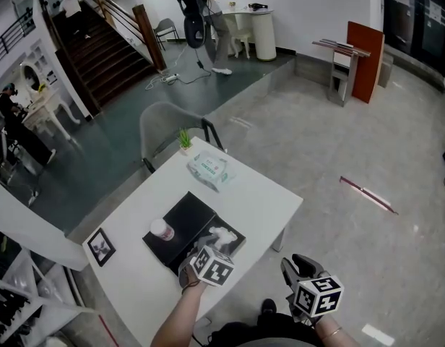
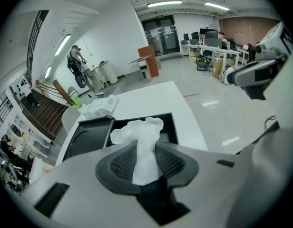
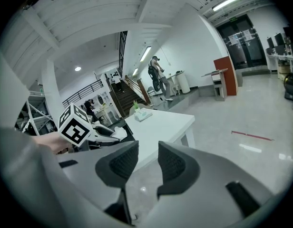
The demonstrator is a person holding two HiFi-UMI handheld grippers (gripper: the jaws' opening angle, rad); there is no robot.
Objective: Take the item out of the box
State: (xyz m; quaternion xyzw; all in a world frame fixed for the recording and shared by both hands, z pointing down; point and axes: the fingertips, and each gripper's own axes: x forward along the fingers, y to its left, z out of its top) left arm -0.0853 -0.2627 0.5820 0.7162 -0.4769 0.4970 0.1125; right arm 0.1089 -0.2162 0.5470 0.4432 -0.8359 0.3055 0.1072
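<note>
On the white table (image 1: 258,194) lies an open black box (image 1: 233,243) with its lid (image 1: 180,223) beside it. A crumpled white paper item (image 2: 139,139) rises out of the box (image 2: 169,122). My left gripper (image 2: 145,164) is shut on that paper, with both ribbed pads pressing its lower part. In the head view the left gripper (image 1: 210,248) hangs over the box's near edge. Off the table's right corner, above the floor, my right gripper (image 1: 296,267) is open with nothing between its jaws (image 3: 147,163).
A small white jar (image 1: 162,228) stands on the lid. A wipes pack (image 1: 208,168) and a small plant (image 1: 185,140) sit at the table's far end, and a picture frame (image 1: 101,246) at its left. A chair (image 1: 165,125) stands behind the table.
</note>
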